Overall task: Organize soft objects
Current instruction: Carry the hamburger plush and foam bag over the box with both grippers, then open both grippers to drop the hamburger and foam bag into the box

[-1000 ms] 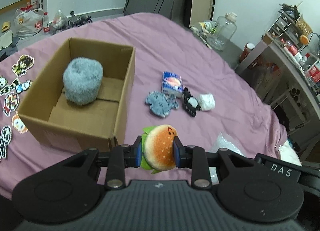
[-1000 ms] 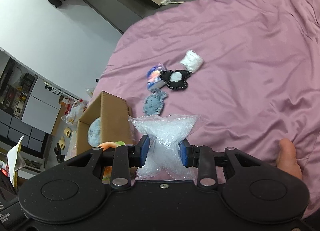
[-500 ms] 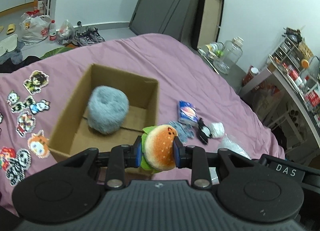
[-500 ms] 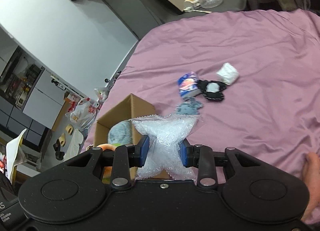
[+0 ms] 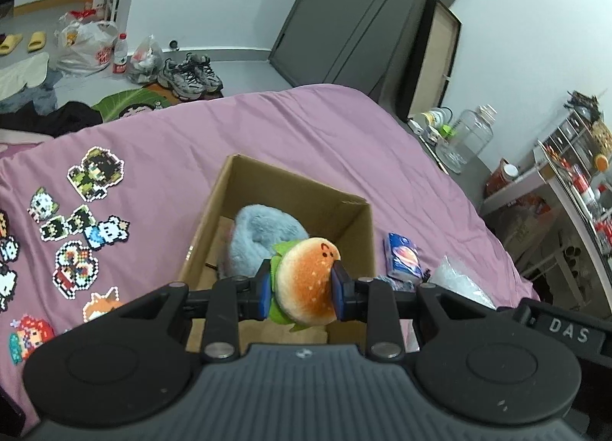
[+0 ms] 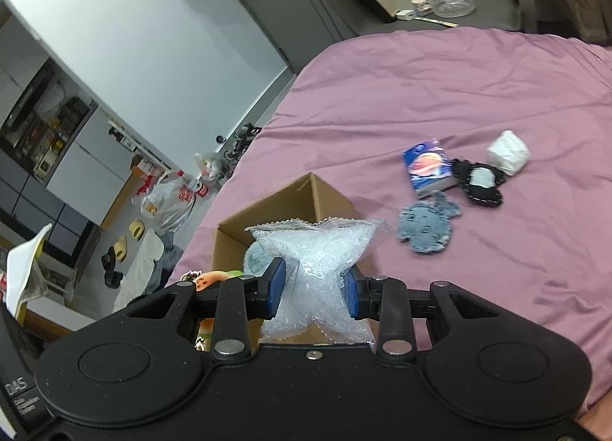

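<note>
Your left gripper (image 5: 302, 290) pinches the burger plush (image 5: 306, 280) between its blue pads, just as it did a second ago; but where the plush then hung beside the box's near corner, it now hangs over the open box (image 5: 344, 207), in front of the blue fluffy ball (image 5: 260, 234) that lies inside; the box has come nearer and more centred in your left view, and its inside is now seen from above. Your right gripper (image 6: 313, 290) is clamped on the clear bag (image 6: 313, 249), squeezing it at the waist so it flares above and below the pads; that grip is unchanged; the box (image 6: 290, 204) now sits right behind the bag, nearer than before, with the ball (image 6: 256, 255) and a bit of the burger (image 6: 208, 280) showing at its left. Out on the pink sheet (image 6: 459, 96) the other soft things lie where they were: the tissue pack (image 6: 428, 167), the blue knit piece (image 6: 426, 227), the black pouch (image 6: 480, 183) and the white wad (image 6: 507, 152), close together and well clear of the box; the pixel patches (image 5: 76, 227) lie left of the box; your skin no longer shows beside the right gripper's lower edge as plainly as before.
</note>
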`<state>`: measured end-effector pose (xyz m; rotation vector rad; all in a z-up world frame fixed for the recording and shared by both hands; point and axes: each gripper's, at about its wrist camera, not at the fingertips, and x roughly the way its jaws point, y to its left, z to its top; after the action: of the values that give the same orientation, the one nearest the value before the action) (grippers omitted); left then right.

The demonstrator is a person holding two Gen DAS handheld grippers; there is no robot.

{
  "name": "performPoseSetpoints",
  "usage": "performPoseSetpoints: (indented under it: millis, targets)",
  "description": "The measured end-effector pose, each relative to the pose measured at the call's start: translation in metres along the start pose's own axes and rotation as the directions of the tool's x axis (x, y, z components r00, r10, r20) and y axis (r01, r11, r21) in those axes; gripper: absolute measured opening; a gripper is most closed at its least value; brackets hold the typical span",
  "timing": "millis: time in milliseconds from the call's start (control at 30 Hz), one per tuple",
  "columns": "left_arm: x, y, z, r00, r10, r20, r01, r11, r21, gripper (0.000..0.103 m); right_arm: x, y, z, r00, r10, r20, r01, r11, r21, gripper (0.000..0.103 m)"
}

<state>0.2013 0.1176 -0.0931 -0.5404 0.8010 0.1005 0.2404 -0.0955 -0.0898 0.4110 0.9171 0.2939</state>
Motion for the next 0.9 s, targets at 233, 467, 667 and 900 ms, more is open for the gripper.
performPoseSetpoints:
  millis: [233, 467, 667, 900]
  targets:
    - [0.019, 0.020, -0.010, 0.999, 0.022, -0.032, -0.024, 0.998, -0.066, 0.029, 0.020, 0.017, 0.000, 1.000, -0.018, -0.005, 0.018, 0.999, -0.051, 0.032]
    - [0.033, 0.026, -0.012, 0.998, 0.048, -0.030, -0.049, 0.998, -0.030, 0.030, 0.041, 0.026, 0.003, 1.000, -0.026, -0.006, 0.026, 0.996, -0.082, 0.032]
    - [0.042, 0.031, -0.011, 0.998, 0.063, -0.029, -0.064, 0.998, -0.026, 0.032, 0.054, 0.028, 0.006, 0.999, -0.044, -0.014, 0.043, 0.995, -0.093, 0.032]
    - [0.041, 0.033, -0.009, 0.998, 0.058, -0.017, -0.059, 0.998, -0.036, 0.036, 0.063, 0.038, 0.016, 0.999, -0.035, 0.002, 0.035, 0.992, -0.120, 0.033]
